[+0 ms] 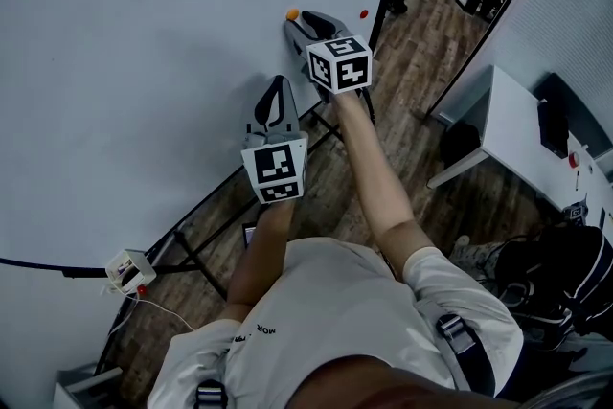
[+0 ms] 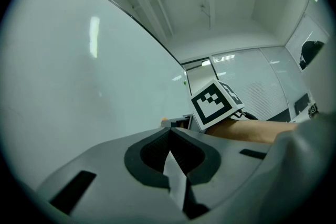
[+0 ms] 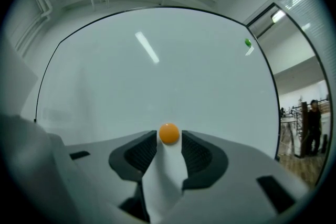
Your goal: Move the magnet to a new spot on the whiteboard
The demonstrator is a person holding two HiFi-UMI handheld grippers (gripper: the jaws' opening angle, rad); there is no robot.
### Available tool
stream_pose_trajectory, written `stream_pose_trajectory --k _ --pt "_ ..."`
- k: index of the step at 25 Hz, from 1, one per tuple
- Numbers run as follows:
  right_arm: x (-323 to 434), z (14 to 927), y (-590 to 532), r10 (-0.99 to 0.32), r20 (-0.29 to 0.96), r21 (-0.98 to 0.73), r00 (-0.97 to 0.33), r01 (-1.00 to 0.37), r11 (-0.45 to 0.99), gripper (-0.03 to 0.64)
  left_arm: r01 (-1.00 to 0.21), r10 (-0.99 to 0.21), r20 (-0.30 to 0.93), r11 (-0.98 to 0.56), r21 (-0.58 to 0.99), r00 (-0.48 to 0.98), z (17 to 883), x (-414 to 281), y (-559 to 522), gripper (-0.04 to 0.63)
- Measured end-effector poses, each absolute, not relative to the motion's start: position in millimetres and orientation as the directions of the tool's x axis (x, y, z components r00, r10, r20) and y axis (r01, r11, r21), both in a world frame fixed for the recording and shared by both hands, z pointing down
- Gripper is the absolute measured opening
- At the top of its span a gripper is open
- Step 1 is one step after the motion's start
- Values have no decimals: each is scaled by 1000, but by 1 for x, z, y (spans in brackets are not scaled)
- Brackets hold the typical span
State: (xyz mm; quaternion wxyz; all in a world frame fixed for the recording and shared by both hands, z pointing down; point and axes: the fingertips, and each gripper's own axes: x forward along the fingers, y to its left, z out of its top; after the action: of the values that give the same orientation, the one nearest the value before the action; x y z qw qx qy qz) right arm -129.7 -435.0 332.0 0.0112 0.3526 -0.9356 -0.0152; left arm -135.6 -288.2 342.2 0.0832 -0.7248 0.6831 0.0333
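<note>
the left gripper [image 2: 169, 131] is nearer the person, its jaws together with nothing between them, pointing toward the whiteboard [image 1: 144, 62]. ahead of it and to its right, the right gripper [image 1: 305, 20] faces the board with jaws apart. the orange magnet [image 3: 169, 133] sits on the board right at that gripper's tips, in the gap between them, and neither pad presses it. further right of the gripper is a red magnet [image 1: 363, 13]; a green one [image 3: 248, 42] sits up and right, near the board's edge.
</note>
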Motion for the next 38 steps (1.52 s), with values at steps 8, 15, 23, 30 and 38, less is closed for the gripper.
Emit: stream_pose_trajectory --k 8,15,23,30,38 --pt "-122 329 -446 -656 9 25 -755 -656 755 141 -996 -985 -159 -48 -81 61 341 -128 -294 3" --pt "-134 327 -436 -653 12 27 -757 -653 757 141 -994 -984 -162 -65 -90 79 339 -134 -285 3" --pt "-124 324 -450 -639 15 28 -769 -639 769 135 -992 -983 -159 -76 -96 90 338 -123 -298 3" --pt "-126 325 -449 -634 12 38 -773 -633 773 132 -992 -983 -155 -80 -99 95 340 -122 -299 3" --pt "-124 324 -450 -642 9 39 -767 -641 767 130 -992 -983 -157 -77 -99 91 339 -121 -300 3"
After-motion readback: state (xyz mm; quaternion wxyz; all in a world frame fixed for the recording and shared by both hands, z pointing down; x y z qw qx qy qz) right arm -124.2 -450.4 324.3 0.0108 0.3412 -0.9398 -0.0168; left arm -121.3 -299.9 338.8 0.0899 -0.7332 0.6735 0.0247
